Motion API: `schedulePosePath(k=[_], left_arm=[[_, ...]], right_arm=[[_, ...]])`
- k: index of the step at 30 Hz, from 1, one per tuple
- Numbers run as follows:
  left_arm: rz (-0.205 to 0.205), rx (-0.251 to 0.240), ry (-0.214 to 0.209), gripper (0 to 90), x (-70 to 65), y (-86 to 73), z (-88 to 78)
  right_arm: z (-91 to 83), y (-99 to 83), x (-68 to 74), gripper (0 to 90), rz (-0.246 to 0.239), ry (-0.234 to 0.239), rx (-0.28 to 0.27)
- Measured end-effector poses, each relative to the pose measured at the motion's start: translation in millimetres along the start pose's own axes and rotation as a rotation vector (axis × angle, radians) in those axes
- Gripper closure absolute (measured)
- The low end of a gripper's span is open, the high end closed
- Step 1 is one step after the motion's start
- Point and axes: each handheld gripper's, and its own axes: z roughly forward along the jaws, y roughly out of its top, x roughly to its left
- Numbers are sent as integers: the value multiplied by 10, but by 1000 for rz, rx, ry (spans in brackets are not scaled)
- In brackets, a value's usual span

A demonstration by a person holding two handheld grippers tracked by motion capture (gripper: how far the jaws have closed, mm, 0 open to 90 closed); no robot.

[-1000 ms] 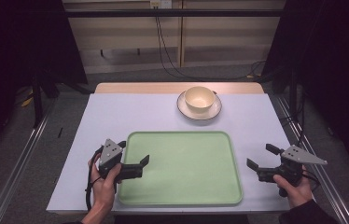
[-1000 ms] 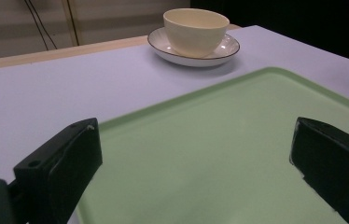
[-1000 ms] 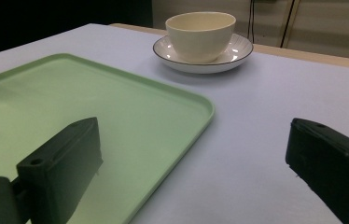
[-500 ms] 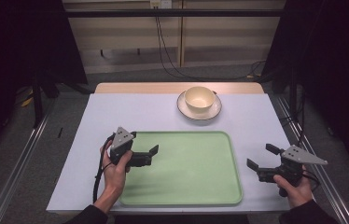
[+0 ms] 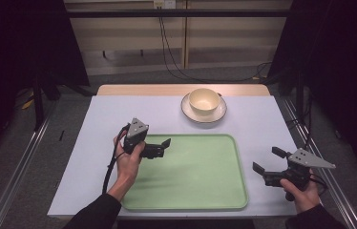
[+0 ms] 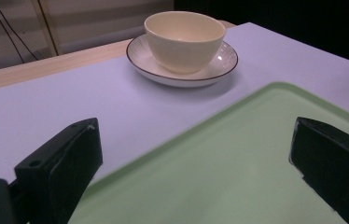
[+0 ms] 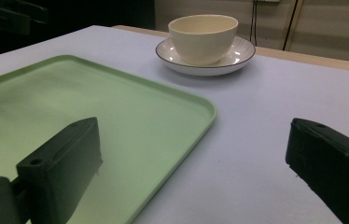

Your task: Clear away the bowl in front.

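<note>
Where it sat low beside the near left corner of the green tray [image 5: 191,191] a second ago, the left gripper [image 5: 160,147] has moved forward and inward, and now hangs over the tray's far left corner, held in the left hand [image 5: 128,160] with its cable trailing down along the forearm. Its jaws stand wide apart with nothing between them; in the left gripper view one jaw is over the pale table cover [image 6: 46,102] and the other over the tray's floor, with the tray's rim running between them.

Beyond the tray, near the far edge of the table, a cream bowl [image 5: 204,100] sits upright on a white saucer [image 5: 188,112] with a dark rim line; both are where they were in the earlier pictures, well apart from either gripper.

At the right, the right gripper [image 5: 268,164] has kept its place just off the tray's right edge, held in the right hand [image 5: 303,191]. Its jaws are also wide and hold nothing; the right gripper view shows one jaw above the tray and the other above the bare table cover.
</note>
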Motion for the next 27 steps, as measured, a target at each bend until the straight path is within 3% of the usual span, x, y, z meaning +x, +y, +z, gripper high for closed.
schedulePosePath(k=[2,3,6,8,15,21,27], left_arm=[[-18,-11,-7,26,6,12,27],[-43,-7,-37,29,38,32,88],[-2,6,-6,33,55,74,165],[-14,-11,-11,37,63,87,198],[15,13,-15,38,102,229,345],[-1,3,-21,46,109,347,481],[10,12,-12,66,135,452,656]], right_arm=[[0,-1,0,32,2,1,1],[-3,-1,-1,32,3,4,0],[0,-1,0,32,5,4,0],[0,-1,0,32,5,5,0],[-4,-1,-3,32,3,8,-2],[-2,-2,-1,32,3,7,-1],[-4,-1,-3,32,4,11,-3]])
